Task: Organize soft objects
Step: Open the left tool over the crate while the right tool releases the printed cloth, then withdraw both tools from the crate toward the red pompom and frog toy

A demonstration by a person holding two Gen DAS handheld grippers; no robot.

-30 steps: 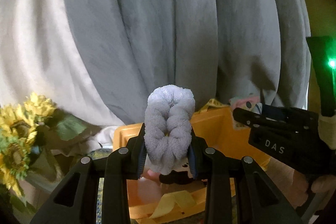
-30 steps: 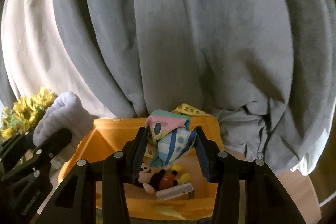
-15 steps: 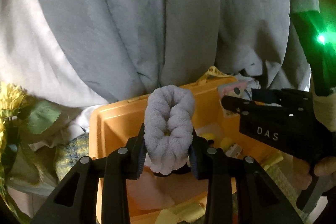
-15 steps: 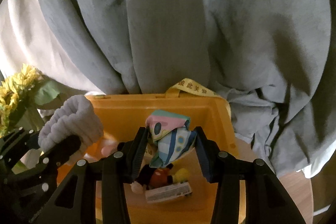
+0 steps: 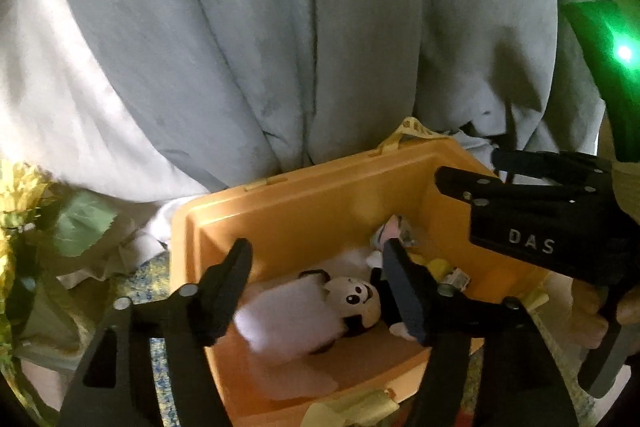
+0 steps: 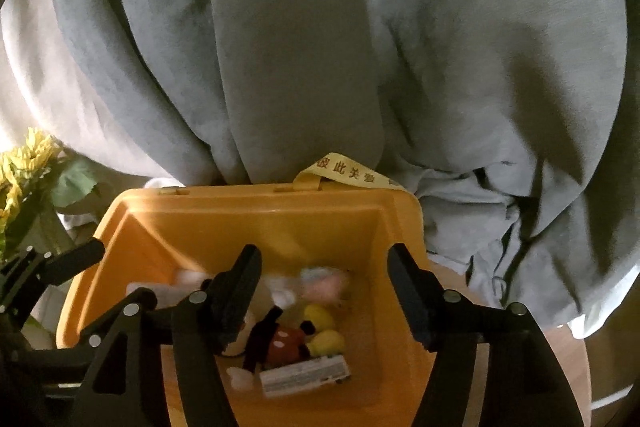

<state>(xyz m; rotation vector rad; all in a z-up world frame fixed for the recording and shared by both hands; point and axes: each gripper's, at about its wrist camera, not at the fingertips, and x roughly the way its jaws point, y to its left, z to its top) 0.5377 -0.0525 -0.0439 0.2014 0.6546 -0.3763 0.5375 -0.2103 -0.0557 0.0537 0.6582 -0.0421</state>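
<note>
Orange plastic bin (image 5: 304, 211) is the landmark throughout.

Left wrist view: left hand-held gripper (image 5: 318, 285) hangs over the bin's opening, jaws spread wide with nothing between them. Below the gap, on the bin floor, lies a pale fluffy towel roll (image 5: 288, 319), blurred, touching a mouse plush toy (image 5: 356, 301) whose white face looks up. Toward the bin's far right corner sits a small pink-and-white cloth bundle (image 5: 390, 231), partly hidden by the right finger. Right hand-held gripper (image 5: 532, 223) reaches in over the bin's right rim; its jaw gap cannot be read from this side. Grey curtain (image 5: 320, 39) hangs behind the bin. Yellow artificial flowers (image 5: 20, 195) stand left of the bin. Patterned table (image 5: 156, 275) shows at the bin's left wall.

Right wrist view: right hand-held gripper (image 6: 324, 293) is above the bin (image 6: 256, 215), jaws wide apart and empty. Under it in the bin: the cloth bundle (image 6: 324, 279), blurred, near the back; the mouse plush toy (image 6: 284, 341) in red shorts and yellow shoes at the middle; a white printed tag (image 6: 306, 375) toward the bin's near side. Yellow ribbon (image 6: 348, 173) with red lettering loops off the bin's back rim. Left hand-held gripper (image 6: 60, 263) enters at the bin's left rim. Flowers (image 6: 24, 163) are left of the bin, and the curtain (image 6: 320, 39) is behind it.
</note>
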